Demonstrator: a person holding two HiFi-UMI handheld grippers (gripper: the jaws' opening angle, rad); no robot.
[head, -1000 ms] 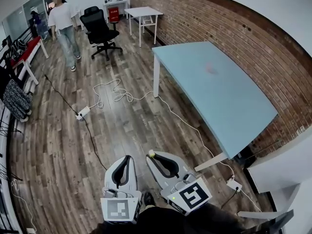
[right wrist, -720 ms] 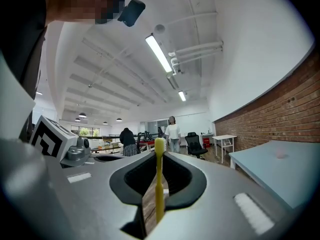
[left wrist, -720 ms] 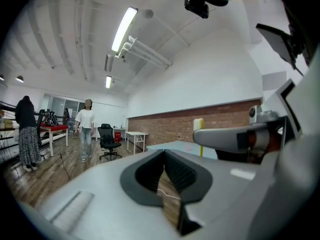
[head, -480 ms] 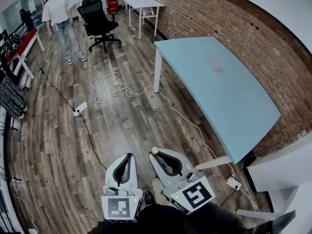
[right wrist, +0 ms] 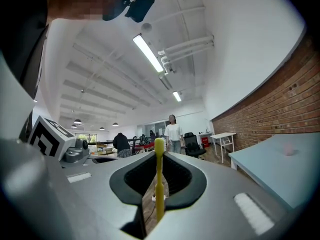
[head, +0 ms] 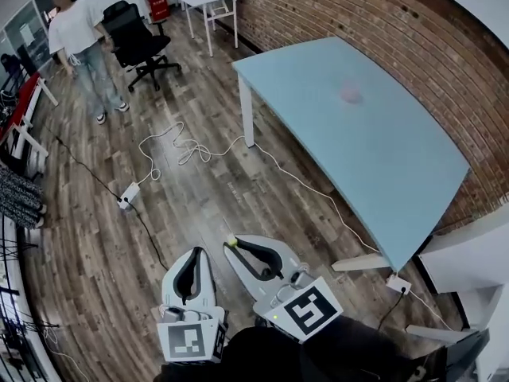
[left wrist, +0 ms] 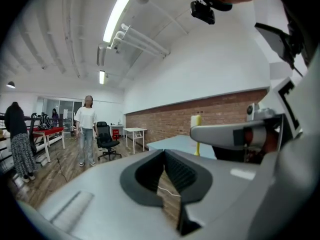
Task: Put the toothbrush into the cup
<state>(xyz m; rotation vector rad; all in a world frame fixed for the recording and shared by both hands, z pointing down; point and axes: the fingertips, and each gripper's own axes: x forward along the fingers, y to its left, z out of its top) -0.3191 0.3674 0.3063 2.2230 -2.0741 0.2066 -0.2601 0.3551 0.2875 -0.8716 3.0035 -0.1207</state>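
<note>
You stand well off the table (head: 382, 157), right gripper (head: 232, 243) clamped on the upright toothbrush (right wrist: 159, 184), left gripper (head: 192, 255) closed on nothing. A pink blur (head: 350, 94) near the table's wall edge may be the cup. The thin handle could twist in that pinch as you walk over.

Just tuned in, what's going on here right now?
A person stands on the wood floor, short of the light blue table, with a gripper in each hand. The right gripper has its jaws closed on a yellow toothbrush, which pokes out past the tips. The left gripper is shut with nothing in it. No cup can be made out; a small pinkish spot on the table is too small to identify.
</note>
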